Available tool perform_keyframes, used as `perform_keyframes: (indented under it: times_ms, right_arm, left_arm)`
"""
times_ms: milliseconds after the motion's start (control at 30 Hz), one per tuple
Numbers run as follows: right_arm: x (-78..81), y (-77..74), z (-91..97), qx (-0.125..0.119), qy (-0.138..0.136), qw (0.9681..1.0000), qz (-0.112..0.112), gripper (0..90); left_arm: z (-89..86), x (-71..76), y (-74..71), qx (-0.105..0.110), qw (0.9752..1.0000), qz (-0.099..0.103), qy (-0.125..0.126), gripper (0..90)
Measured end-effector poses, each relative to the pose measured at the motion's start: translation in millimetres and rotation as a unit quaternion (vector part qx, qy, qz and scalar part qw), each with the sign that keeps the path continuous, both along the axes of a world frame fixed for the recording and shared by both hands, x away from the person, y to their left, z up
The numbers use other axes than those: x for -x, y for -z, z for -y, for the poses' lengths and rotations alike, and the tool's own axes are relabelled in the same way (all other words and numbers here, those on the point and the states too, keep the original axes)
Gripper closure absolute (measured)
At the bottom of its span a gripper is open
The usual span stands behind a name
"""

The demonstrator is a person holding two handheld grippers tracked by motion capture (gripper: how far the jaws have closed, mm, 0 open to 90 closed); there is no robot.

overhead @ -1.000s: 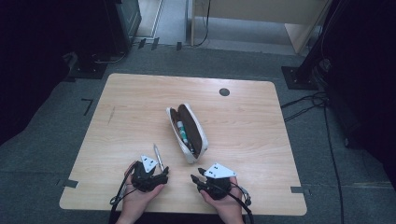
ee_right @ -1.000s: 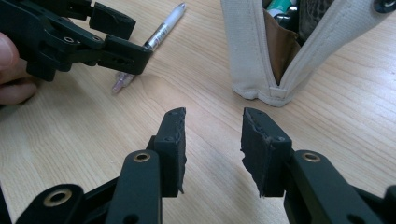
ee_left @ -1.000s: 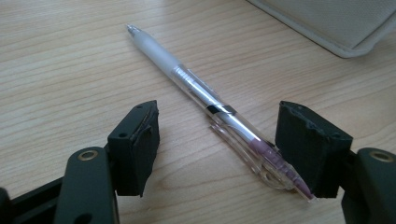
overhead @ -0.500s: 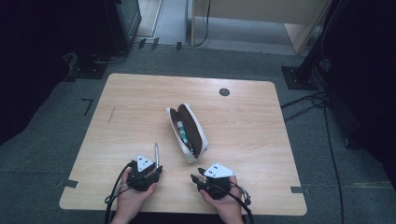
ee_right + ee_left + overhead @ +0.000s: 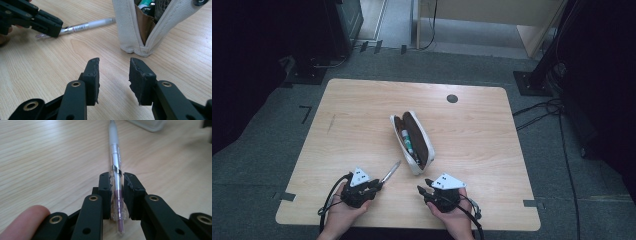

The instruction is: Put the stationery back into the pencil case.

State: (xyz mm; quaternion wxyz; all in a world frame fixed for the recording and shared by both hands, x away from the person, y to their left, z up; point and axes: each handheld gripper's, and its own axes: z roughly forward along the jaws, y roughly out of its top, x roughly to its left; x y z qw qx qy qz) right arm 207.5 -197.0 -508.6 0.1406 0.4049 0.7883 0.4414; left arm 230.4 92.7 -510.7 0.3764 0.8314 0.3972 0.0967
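A person's 2 hands enter from the bottom edge of the high view, each holding a black tool low over a pale wooden counter (image 5: 362, 115).

The left hand (image 5: 343, 212) sits at the lower left of the frame, wrist cut off by the bottom edge, and the left tool (image 5: 373, 186) points up and to the right. Its jaws have just been closing and now pinch the rear end of a clear pen (image 5: 116, 182). In the left gripper view the pen runs straight up the middle of the frame, lying on the counter, with a reddish inner tube visible between the pads. Its tip is cut off at the top edge. A blurred fingertip shows at the lower left corner.

The right hand (image 5: 451, 215) sits at the lower centre of the high view. The right tool (image 5: 113, 67) points up and to the left, its jaws moderately apart with nothing between them.

A white pencil case (image 5: 413, 142) lies open at the centre of the counter, just beyond the pen's tip. Its contents are dark and hard to make out, apart from a white and green item. In the right gripper view its top is cut off.
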Motion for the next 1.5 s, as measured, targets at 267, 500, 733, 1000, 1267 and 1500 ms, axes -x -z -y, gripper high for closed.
perform_keyframes:
  times_ms: [267, 500, 733, 1000, 1267, 1500]
  right_arm:
    - [0.3, 0.8, -0.9, 0.001, -0.004, 1.0000, 0.001, 60.4]
    - [-1.6, 0.2, -1.9, -0.006, -0.010, 0.9999, -0.003, 59.9]
    - [-5.5, 1.7, -10.4, -0.010, -0.030, 0.9995, -0.005, 56.0]
    - [-5.1, 2.0, -16.1, -0.012, -0.045, 0.9989, -0.003, 54.8]
    - [-3.2, 0.6, -12.4, -0.014, -0.042, 0.9990, -0.002, 54.8]
    - [-2.5, 0.8, -11.8, -0.015, -0.070, 0.9974, 0.000, 51.3]
  left_arm:
    - [-1.1, 4.7, 0.6, -0.001, 0.9953, 0.000, 0.097, 77.5]
    - [-13.8, 0.1, 0.2, -0.013, 0.9962, 0.007, 0.086, 62.2]
    - [-23.8, -4.1, 1.0, -0.026, 0.9975, 0.026, 0.060, 59.9]
    - [-6.9, 5.2, 1.5, -0.033, 0.9931, 0.036, 0.106, 70.8]
    - [-5.2, 8.5, 0.5, -0.023, 0.9877, 0.022, 0.153, 77.5]
    - [-6.1, 12.1, 2.3, -0.007, 0.9778, 0.017, 0.209, 76.4]
